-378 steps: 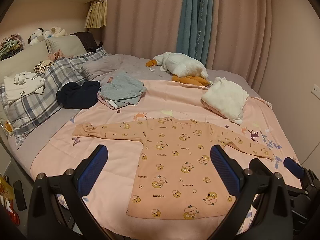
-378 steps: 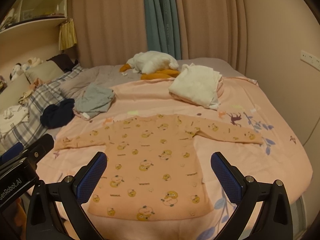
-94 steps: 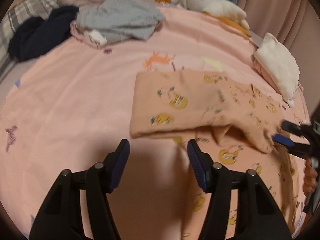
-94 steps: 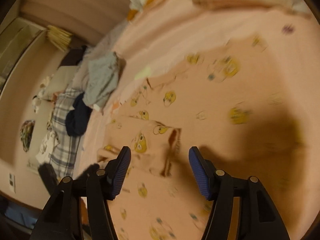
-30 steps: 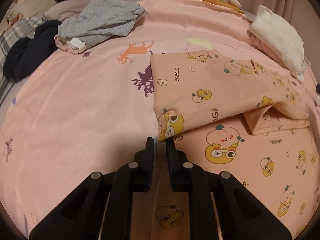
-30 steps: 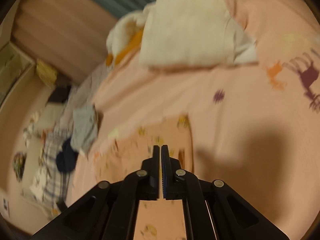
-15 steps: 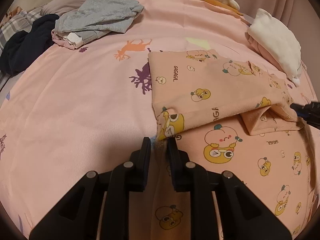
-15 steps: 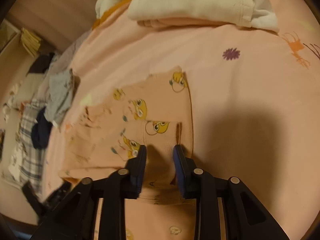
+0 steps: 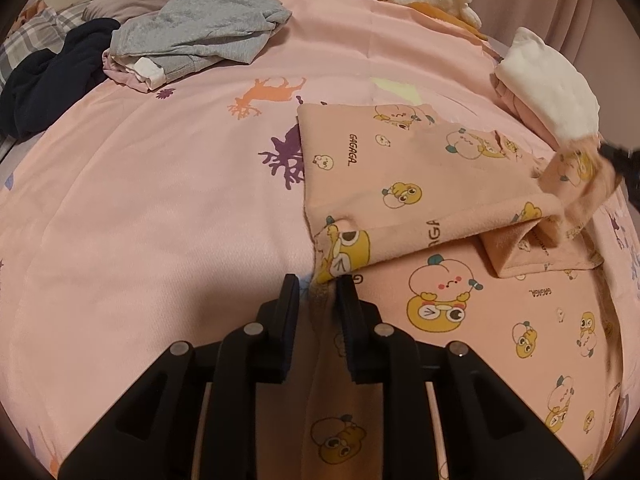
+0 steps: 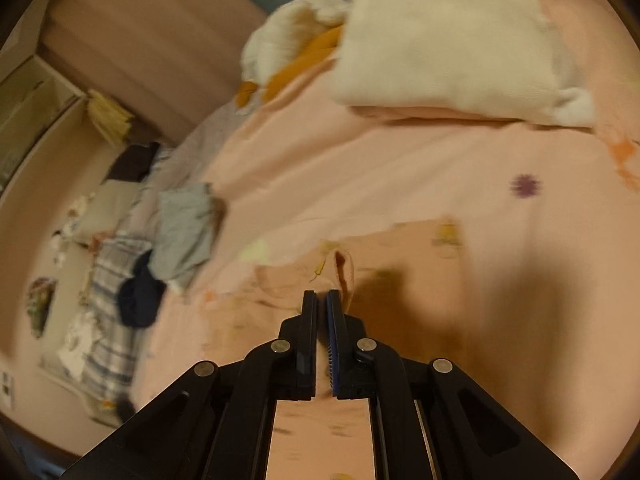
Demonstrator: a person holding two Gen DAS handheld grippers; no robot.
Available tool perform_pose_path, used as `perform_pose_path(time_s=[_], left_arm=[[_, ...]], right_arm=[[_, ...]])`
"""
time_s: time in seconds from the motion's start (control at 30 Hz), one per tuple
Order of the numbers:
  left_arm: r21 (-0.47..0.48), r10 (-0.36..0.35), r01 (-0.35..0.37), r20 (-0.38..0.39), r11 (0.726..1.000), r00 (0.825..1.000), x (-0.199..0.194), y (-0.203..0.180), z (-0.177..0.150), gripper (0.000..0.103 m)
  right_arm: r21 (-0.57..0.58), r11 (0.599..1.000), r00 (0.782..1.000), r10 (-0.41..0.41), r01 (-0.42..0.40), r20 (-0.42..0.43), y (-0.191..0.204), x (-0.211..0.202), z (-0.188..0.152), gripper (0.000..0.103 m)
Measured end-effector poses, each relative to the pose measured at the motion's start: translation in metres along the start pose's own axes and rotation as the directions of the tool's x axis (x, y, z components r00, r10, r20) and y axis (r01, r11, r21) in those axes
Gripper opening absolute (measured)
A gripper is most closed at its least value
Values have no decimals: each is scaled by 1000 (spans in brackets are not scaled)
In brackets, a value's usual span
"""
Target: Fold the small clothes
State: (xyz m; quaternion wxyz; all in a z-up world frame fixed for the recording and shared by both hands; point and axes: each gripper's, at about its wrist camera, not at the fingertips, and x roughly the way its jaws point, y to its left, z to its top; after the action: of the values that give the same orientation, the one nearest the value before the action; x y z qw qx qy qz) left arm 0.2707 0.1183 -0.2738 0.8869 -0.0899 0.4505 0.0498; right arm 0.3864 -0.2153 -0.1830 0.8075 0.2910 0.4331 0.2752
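Mid-bed on the pink sheet (image 9: pixel 160 220) lies the top (image 9: pixel 400 168), half folded, its left fold edge running toward the foot. Left gripper (image 9: pixel 318 284) has that edge's lower corner between its jaws, which are easing apart. Right gripper (image 10: pixel 321 298) is closing, jaws nearly together; in the left view it's pinching a lifted sleeve at the top's right side. Folded white pile (image 9: pixel 548 92) sits just past that. Grey clothes (image 9: pixel 200 36) toward the headboard, lots of bare sheet left of the top.
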Motion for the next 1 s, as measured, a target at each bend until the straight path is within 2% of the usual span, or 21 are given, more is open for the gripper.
perform_pose_path(time_s=[0.07, 0.17, 0.27, 0.3, 0.43, 0.5, 0.53, 0.57, 0.67, 0.7, 0.77, 0.83, 0.87, 0.93, 1.0], left_arm=[[-3, -3, 3, 4, 1000, 1000, 0, 0, 0, 22], [-11, -10, 10, 8, 1000, 1000, 0, 2, 0, 22], [-50, -33, 33, 9, 998, 999, 0, 6, 0, 24], [-65, -43, 44, 12, 997, 999, 0, 7, 0, 27], [-79, -63, 65, 25, 995, 998, -1, 8, -1, 30], [-68, -58, 59, 25, 996, 998, -1, 5, 0, 31], [-66, -60, 61, 25, 996, 998, -1, 6, -1, 31], [-71, -70, 72, 25, 995, 997, -2, 7, 0, 32], [-99, -147, 146, 0, 984, 989, -8, 14, 2, 43], [-103, -164, 162, -10, 981, 986, -12, 16, 4, 43], [-122, -199, 199, 12, 972, 980, -28, 20, 8, 44], [-132, -286, 290, 45, 948, 957, -45, 24, 12, 53], [-138, -331, 334, 47, 932, 943, -49, 24, 14, 57], [-148, -403, 407, 58, 901, 913, -56, 22, 22, 58], [-139, -391, 398, 75, 907, 917, -57, 16, 32, 60]], right_arm=[[-8, 999, 999, 43, -43, -7, 21, 10, 1, 7], [-104, 986, 991, 128, -131, -41, 85, 34, -1, 4], [-179, 949, 963, 239, -259, -121, 151, 63, -10, 3], [-224, 929, 951, 261, -294, -165, 185, 78, -18, 3], [-340, 868, 918, 271, -363, -290, 274, 129, -53, 3], [-358, 849, 897, 258, -388, -360, 302, 153, -70, 3], [-369, 845, 893, 246, -388, -377, 306, 158, -74, 3], [-375, 845, 894, 234, -381, -382, 305, 159, -77, 3], [-411, 864, 929, 155, -292, -335, 277, 146, -70, 4], [-418, 871, 941, 128, -257, -313, 267, 141, -65, 5], [-410, 897, 965, 64, -167, -254, 231, 121, -52, 13], [-389, 918, 979, -3, -79, -204, 197, 103, -42, 41], [-371, 928, 984, -32, -36, -176, 178, 92, -38, 46], [-317, 949, 991, -41, -2, -128, 142, 72, -32, 48], [-247, 969, 993, -44, 15, -113, 107, 57, -34, 48]])
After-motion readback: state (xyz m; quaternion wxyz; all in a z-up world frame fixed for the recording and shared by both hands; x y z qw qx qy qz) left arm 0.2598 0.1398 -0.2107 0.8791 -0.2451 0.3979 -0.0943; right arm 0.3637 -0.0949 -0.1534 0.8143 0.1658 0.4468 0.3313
